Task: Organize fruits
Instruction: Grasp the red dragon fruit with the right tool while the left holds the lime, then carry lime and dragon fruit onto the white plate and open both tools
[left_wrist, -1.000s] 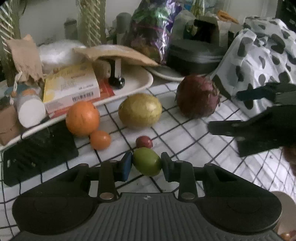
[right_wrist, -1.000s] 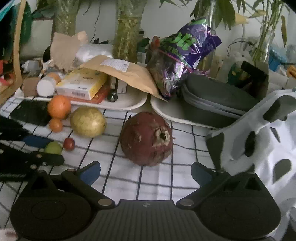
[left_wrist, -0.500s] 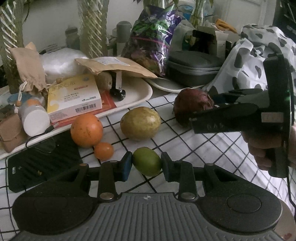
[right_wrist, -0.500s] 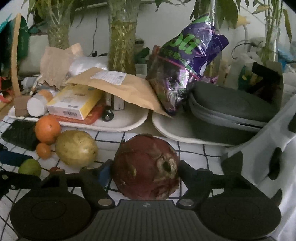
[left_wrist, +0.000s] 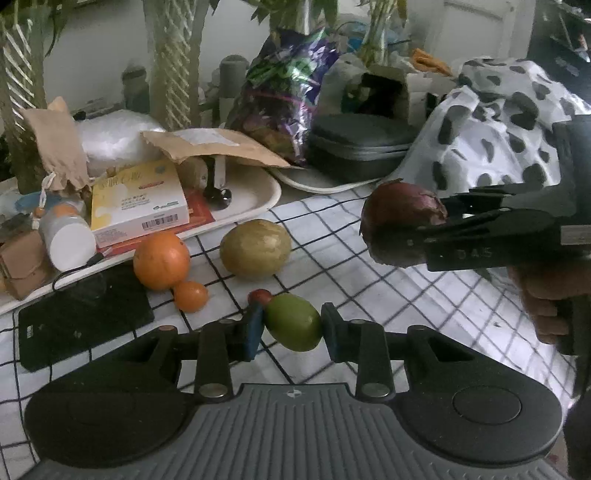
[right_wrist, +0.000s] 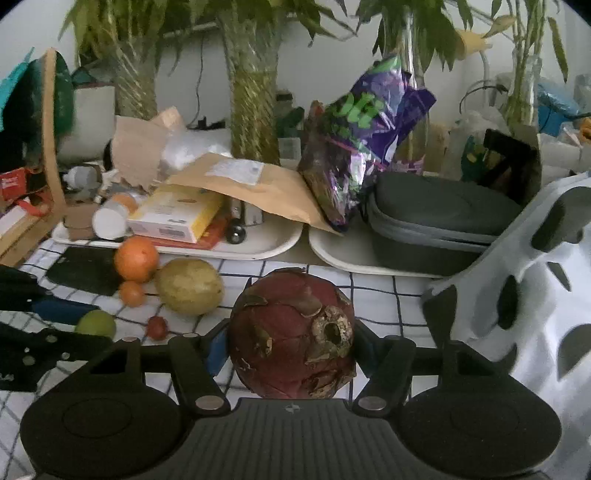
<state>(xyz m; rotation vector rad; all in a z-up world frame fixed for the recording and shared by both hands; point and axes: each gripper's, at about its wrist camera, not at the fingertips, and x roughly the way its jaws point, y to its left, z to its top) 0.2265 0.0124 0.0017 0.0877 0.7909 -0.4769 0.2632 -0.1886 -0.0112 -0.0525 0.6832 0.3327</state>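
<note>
My left gripper (left_wrist: 291, 328) is shut on a small green fruit (left_wrist: 293, 326) and holds it just above the checked tablecloth (left_wrist: 369, 295). My right gripper (right_wrist: 290, 343) has a dark red dragon fruit (right_wrist: 291, 332) between its jaws, which are still closing; the pads press its sides and it hangs off the cloth. A person's hand (left_wrist: 546, 295) holds that gripper. On the cloth lie a large orange (left_wrist: 161, 260), a small orange (left_wrist: 191, 295), a yellow-green round fruit (left_wrist: 255, 248) and a tiny red fruit (left_wrist: 260, 295) just behind my left pad.
A white tray (left_wrist: 258, 199) with boxes, a bottle and an envelope stands behind the fruit. A second tray (right_wrist: 332, 251) carries a grey case (right_wrist: 443, 210). A black flat device (left_wrist: 85, 325) lies at the left, a spotted cloth (left_wrist: 498, 122) at the right, plant vases behind.
The right gripper moved forward, closed around the dragon fruit and raised it off the cloth. The left gripper rose a little with the green fruit still in it.
</note>
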